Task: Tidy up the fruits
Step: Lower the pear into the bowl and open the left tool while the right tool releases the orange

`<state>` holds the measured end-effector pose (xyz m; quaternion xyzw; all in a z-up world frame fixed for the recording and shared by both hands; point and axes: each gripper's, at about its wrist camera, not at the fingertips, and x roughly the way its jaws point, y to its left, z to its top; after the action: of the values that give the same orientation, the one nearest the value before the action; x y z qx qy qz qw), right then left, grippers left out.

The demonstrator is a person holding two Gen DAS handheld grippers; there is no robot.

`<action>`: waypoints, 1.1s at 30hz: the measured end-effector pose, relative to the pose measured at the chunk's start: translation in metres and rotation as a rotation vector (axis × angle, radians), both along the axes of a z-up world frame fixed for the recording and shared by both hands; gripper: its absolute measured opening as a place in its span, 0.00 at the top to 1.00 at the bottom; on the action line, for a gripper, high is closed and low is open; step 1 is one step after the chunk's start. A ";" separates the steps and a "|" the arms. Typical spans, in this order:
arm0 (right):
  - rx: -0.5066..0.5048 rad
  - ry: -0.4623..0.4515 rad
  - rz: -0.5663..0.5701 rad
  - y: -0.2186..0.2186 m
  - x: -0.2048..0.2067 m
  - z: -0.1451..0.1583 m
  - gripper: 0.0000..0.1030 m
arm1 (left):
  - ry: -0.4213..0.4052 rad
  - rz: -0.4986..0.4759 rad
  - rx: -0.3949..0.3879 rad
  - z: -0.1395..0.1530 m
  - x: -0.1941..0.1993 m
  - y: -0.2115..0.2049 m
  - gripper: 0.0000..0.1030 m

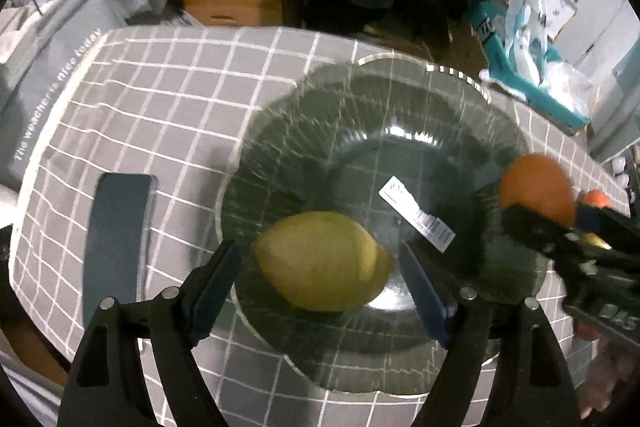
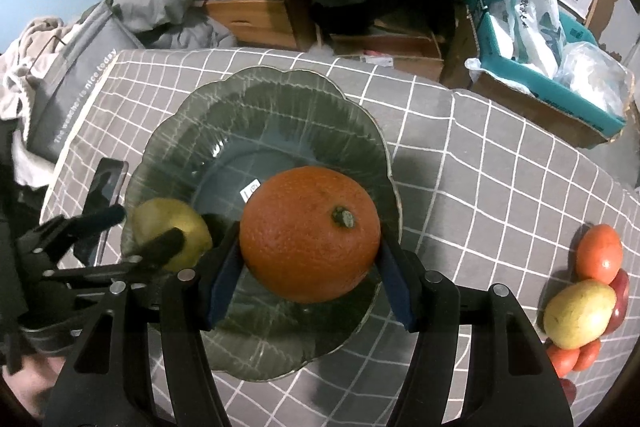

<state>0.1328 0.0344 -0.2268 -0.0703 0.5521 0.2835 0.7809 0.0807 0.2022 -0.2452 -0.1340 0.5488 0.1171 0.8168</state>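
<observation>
Left hand-held gripper (image 1: pixel 320 263): jaws apart, straddling yellow-green lemon (image 1: pixel 324 261), pads clear of fruit on both sides. Lemon rests in scalloped dark green glass plate (image 1: pixel 360 99), near plate's front-left edge.

Right hand-held gripper (image 2: pixel 308 259): blue pads clamped on large round orange (image 2: pixel 310 233), stem facing up, held over same plate.

Plate sits on grey white-checked tabletop cloth (image 2: pixel 480 155). Dark phone (image 1: pixel 120 227) lies just left of plate.

Remaining fruit pile (image 2: pixel 588 295) (red, orange, yellow-green pieces) on cloth, well right of plate.
</observation>
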 end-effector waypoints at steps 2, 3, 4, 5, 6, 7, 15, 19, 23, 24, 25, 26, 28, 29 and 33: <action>-0.003 0.004 0.009 0.004 -0.001 -0.002 0.38 | -0.016 0.008 0.006 0.006 -0.003 0.003 0.17; -0.005 0.007 0.015 0.006 -0.002 -0.002 0.38 | -0.022 0.014 0.006 0.009 -0.006 0.005 0.17; -0.006 0.008 0.020 0.007 -0.003 -0.003 0.38 | -0.029 0.025 0.002 0.012 -0.009 0.008 0.17; -0.010 0.011 0.028 0.009 -0.005 -0.004 0.38 | -0.033 0.035 -0.001 0.014 -0.012 0.011 0.17; -0.014 0.014 0.036 0.012 -0.006 -0.006 0.37 | -0.034 0.040 -0.002 0.015 -0.012 0.012 0.17; -0.017 0.016 0.043 0.013 -0.007 -0.007 0.37 | -0.037 0.047 -0.002 0.018 -0.015 0.015 0.17; -0.068 0.044 0.073 0.021 -0.012 -0.020 0.36 | -0.049 0.068 0.000 0.023 -0.022 0.018 0.17; -0.080 0.047 0.069 0.020 -0.012 -0.025 0.36 | -0.051 0.075 -0.001 0.025 -0.026 0.020 0.17; -0.038 -0.014 0.065 0.019 -0.012 -0.011 0.21 | -0.059 0.076 -0.001 0.030 -0.027 0.020 0.17; -0.033 -0.026 0.068 0.020 -0.013 -0.006 0.21 | -0.060 0.076 0.000 0.030 -0.027 0.020 0.17; -0.031 -0.030 0.067 0.020 -0.012 -0.004 0.21 | -0.063 0.074 0.003 0.031 -0.027 0.019 0.17; -0.025 -0.034 0.061 0.019 -0.012 -0.001 0.20 | -0.064 0.073 0.004 0.032 -0.027 0.019 0.17; -0.019 -0.038 0.053 0.018 -0.010 0.003 0.20 | -0.070 0.069 0.002 0.035 -0.028 0.017 0.17; -0.021 -0.044 0.050 0.016 -0.010 0.005 0.20 | -0.072 0.067 0.002 0.036 -0.028 0.016 0.17; -0.034 -0.075 0.022 0.007 -0.010 0.015 0.20 | -0.084 0.056 0.001 0.043 -0.029 0.012 0.17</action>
<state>0.1228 0.0409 -0.2121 -0.1003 0.5266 0.2796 0.7965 0.0515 0.2139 -0.2018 -0.1534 0.5098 0.1345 0.8357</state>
